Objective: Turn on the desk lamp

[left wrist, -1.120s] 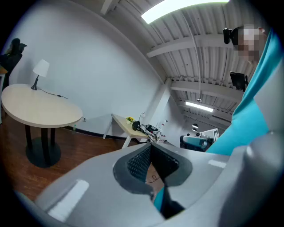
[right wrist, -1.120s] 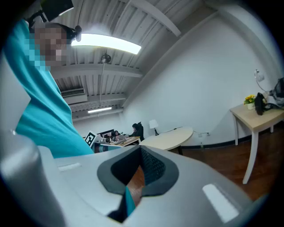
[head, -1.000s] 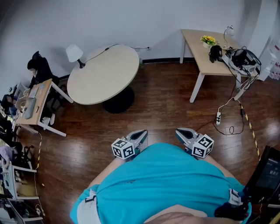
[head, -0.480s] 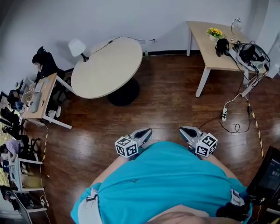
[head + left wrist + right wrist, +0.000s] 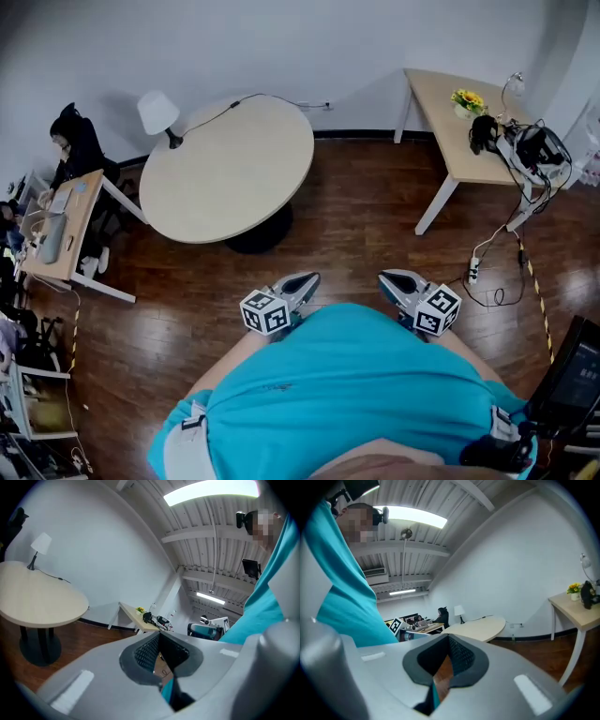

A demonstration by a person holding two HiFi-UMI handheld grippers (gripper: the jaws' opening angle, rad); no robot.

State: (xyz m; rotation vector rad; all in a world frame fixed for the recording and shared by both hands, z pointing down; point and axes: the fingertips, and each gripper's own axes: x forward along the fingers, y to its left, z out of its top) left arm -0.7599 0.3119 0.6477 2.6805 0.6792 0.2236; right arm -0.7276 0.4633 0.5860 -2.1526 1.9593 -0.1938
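Observation:
The desk lamp (image 5: 157, 112), white shade on a thin dark stem, stands at the far left rim of the round beige table (image 5: 230, 173); its black cord runs across the tabletop toward the wall. Both grippers are held close against my teal shirt, over the wood floor and well short of the table. The left gripper (image 5: 300, 283) and the right gripper (image 5: 394, 280) are shut, with nothing between the jaws. In the left gripper view the lamp (image 5: 40, 545) is far off at upper left. In the right gripper view the lamp (image 5: 460, 611) is small beyond the table (image 5: 480, 627).
A rectangular wooden desk (image 5: 448, 127) at the right holds yellow flowers (image 5: 467, 99), headphones and tangled cables. A power strip (image 5: 469, 273) and cord lie on the floor beneath it. A person (image 5: 77, 142) sits at a desk on the left. A dark screen (image 5: 574, 373) stands at lower right.
The round table and lamp now sit slightly larger and lower in the head view, so I have come a little nearer. Both grippers stay shut against my torso.

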